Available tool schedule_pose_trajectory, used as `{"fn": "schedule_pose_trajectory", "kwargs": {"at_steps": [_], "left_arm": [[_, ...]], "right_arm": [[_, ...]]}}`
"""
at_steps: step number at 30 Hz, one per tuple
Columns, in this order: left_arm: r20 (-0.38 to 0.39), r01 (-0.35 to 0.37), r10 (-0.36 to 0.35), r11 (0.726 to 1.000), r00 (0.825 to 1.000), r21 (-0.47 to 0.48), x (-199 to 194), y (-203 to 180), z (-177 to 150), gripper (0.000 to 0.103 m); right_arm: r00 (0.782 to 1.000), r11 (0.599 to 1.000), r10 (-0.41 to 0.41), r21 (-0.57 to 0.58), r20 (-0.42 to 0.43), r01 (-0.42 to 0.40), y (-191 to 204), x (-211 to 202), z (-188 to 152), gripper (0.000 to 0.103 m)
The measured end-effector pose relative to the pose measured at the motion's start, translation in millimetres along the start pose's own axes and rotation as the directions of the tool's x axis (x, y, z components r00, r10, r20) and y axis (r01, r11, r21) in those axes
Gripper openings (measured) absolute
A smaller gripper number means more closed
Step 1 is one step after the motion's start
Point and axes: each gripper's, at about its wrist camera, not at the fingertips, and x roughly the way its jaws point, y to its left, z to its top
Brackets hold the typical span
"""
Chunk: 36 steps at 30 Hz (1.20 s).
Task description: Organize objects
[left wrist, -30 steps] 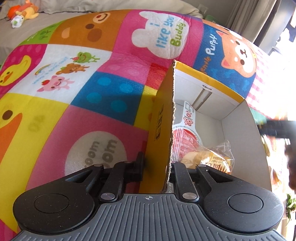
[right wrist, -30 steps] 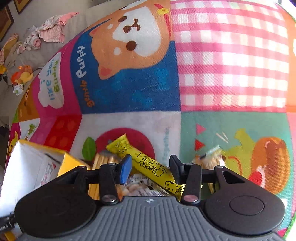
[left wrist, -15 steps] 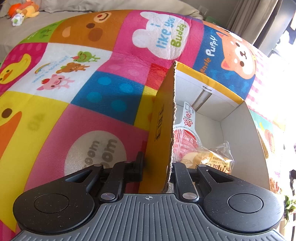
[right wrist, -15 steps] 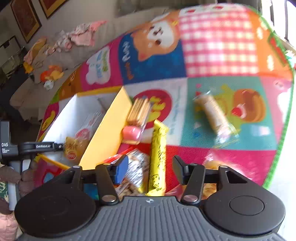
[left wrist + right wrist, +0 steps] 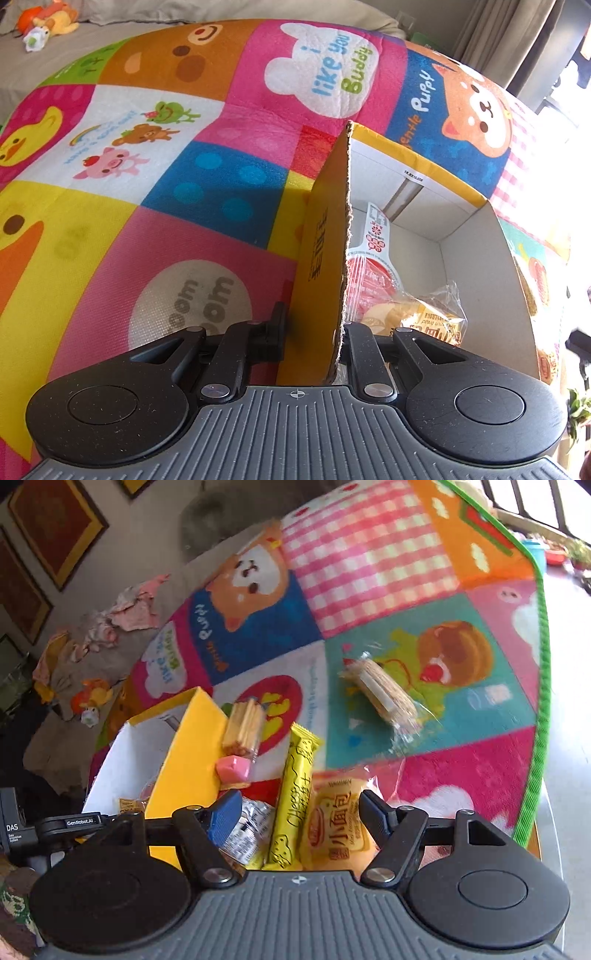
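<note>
Down on the patchwork play mat, a soft quilted sheet of bright cartoon squares, the left gripper has its jaws clamped on the near wall of the yellow cardboard box; one black finger sits outside the wall, the other inside. The box is open-topped, yellow outside and plain white within, with a ragged corrugated edge along the pinched wall. Inside it lie a red-and-white sealed packet against that wall and a crinkly clear-wrapped bun beside it, close to the inner finger.

From the right wrist view, the right gripper hangs with its jaws wide apart and holding nothing, one pad faced in ribbed blue. Between the fingers and just beyond them lie a long yellow cheese stick wrapper, a glossy orange-yellow bread packet touching it on the right, and a silvery printed packet on the left. Just outside the box's right wall sit a clear pack of pale biscuit sticks and a small pink block. Well apart, on the teal square, a transparent sleeve of tan crackers lies at a slant. The mat's green stitched border runs along its right side.
</note>
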Motion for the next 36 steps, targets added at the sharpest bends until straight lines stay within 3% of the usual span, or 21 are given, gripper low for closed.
{"fn": "schedule_pose_trajectory", "kwargs": {"at_steps": [3, 6, 9, 12, 13, 14, 17, 21, 27, 32, 36], "left_arm": [[0.000, -0.001, 0.001, 1.000, 1.000, 0.001, 0, 0, 0, 0.016], [0.000, -0.002, 0.002, 1.000, 1.000, 0.002, 0, 0, 0, 0.016], [0.001, -0.002, 0.002, 1.000, 1.000, 0.008, 0, 0, -1, 0.016], [-0.002, -0.004, 0.004, 1.000, 1.000, 0.017, 0, -1, 0, 0.016], [-0.003, -0.005, 0.005, 1.000, 1.000, 0.020, 0, -1, 0, 0.016], [-0.004, -0.005, 0.005, 1.000, 1.000, 0.022, 0, -1, 0, 0.016], [-0.013, -0.007, 0.008, 0.999, 1.000, 0.032, 0, -2, 2, 0.015], [-0.020, -0.008, 0.009, 0.999, 1.000, 0.054, 0, -3, 2, 0.015], [-0.021, -0.014, 0.015, 0.998, 1.000, 0.066, 0, -4, 1, 0.015], [-0.015, -0.021, 0.022, 0.998, 1.000, 0.064, 0, -6, 0, 0.015], [-0.007, -0.024, 0.024, 0.998, 1.000, 0.063, -1, -6, -2, 0.015]], "right_arm": [[0.992, 0.988, -0.090, -0.119, 0.090, 0.101, 14, 3, 21, 0.071], [0.967, 0.955, -0.221, -0.174, 0.130, 0.241, 7, 25, 46, 0.071], [0.938, 0.902, -0.333, -0.259, 0.092, 0.346, -2, 65, 60, 0.071], [0.929, 0.892, -0.367, -0.268, 0.036, 0.363, -14, 94, 66, 0.069], [0.926, 0.892, -0.376, -0.261, 0.022, 0.369, -18, 100, 67, 0.061], [0.925, 0.896, -0.379, -0.248, 0.001, 0.368, -21, 103, 66, 0.041], [0.926, 0.910, -0.377, -0.199, -0.027, 0.365, -25, 95, 61, 0.031], [0.931, 0.912, -0.365, -0.192, 0.024, 0.363, -12, 47, 48, 0.029], [0.953, 0.931, -0.283, -0.207, 0.105, 0.299, 24, -42, 13, 0.029], [0.958, 0.933, -0.226, -0.245, 0.177, 0.265, 54, -87, -15, 0.029], [0.976, 0.949, -0.171, -0.244, 0.133, 0.199, 66, -98, -34, 0.029]]}}
